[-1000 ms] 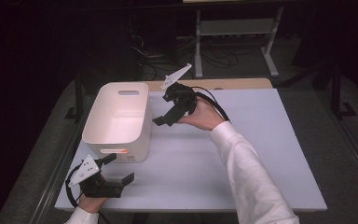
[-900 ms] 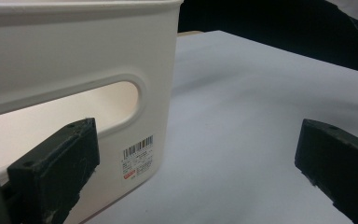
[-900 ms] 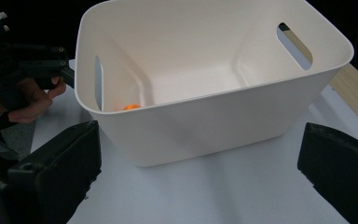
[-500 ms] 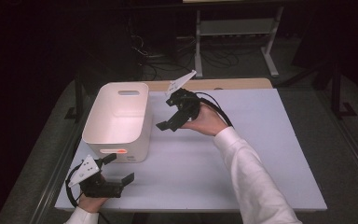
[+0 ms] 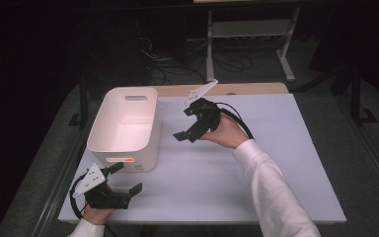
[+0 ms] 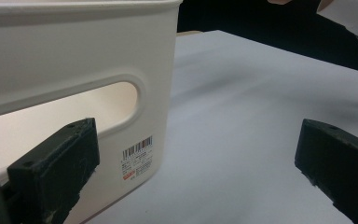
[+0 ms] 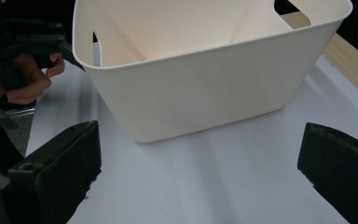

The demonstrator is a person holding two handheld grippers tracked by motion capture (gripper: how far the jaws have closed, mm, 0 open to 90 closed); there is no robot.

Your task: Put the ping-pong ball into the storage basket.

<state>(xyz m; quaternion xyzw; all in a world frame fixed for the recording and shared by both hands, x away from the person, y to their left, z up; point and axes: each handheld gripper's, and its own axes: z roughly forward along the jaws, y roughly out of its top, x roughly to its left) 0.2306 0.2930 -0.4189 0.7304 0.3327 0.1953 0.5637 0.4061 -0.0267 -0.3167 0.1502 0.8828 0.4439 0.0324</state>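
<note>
White bin [image 5: 123,126] stood empty on the table [image 5: 256,168]. Both the left gripper [image 5: 126,178] and right gripper [image 5: 182,123] gaped wide, holding nothing. Closing on one thin wall alone risked tipping or sliding it.

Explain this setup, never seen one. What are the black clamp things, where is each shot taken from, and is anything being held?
No robot arm here: a person holds a hand-operated two-jaw gripper in each hand. The high view looks down from above the person's side of the table. The left gripper sits near the table's front edge, just in front of a white bin. The right gripper hangs beside the bin's long side.

The other two pictures come from cameras riding on the grippers, looking out between their own black jaws. The left gripper view faces the bin's end wall, with its handle slot and barcode label. The right gripper view faces the bin's side and looks into it; what shows of the inside looks empty.

Both grippers are open, with nothing between the jaws. The bin is the one loose item I can see on the table.
</note>
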